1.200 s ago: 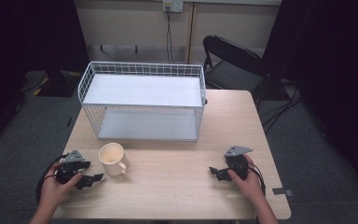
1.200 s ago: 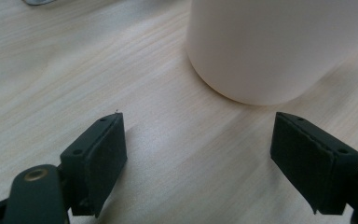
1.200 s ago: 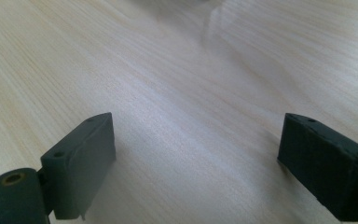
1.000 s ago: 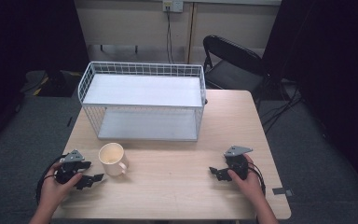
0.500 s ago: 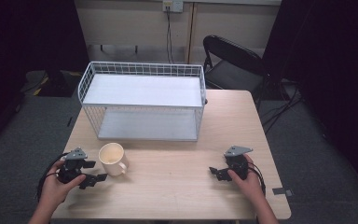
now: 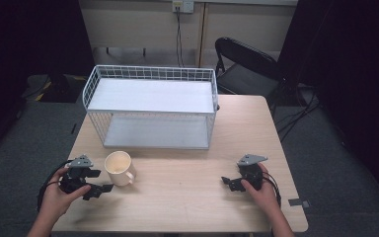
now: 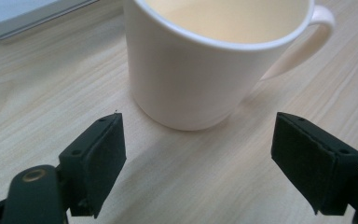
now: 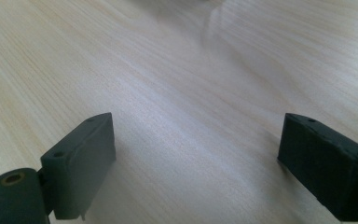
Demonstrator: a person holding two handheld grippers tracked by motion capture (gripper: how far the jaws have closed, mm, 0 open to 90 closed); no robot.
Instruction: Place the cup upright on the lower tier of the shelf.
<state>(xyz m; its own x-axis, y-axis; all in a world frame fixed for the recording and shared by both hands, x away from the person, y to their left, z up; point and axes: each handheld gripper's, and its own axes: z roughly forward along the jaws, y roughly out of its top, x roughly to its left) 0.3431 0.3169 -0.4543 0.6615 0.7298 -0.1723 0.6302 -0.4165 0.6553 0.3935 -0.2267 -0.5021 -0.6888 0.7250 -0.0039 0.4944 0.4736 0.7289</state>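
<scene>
**The cup could tip over**

The round cream cup with a handle [image 7: 214, 60] stands on the pale wooden counter [image 6: 187, 187], in front of the white wire basket [image 6: 150, 106]. The left gripper [image 7: 198, 163] is spread wide, just short of the cup. Push too far and it may slide or fall. The right gripper [image 8: 196, 165] is spread wide too, holding nothing.

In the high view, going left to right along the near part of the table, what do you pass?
left gripper → cream mug → bare stretch of wooden table → right gripper, with the hand holding it.
</scene>
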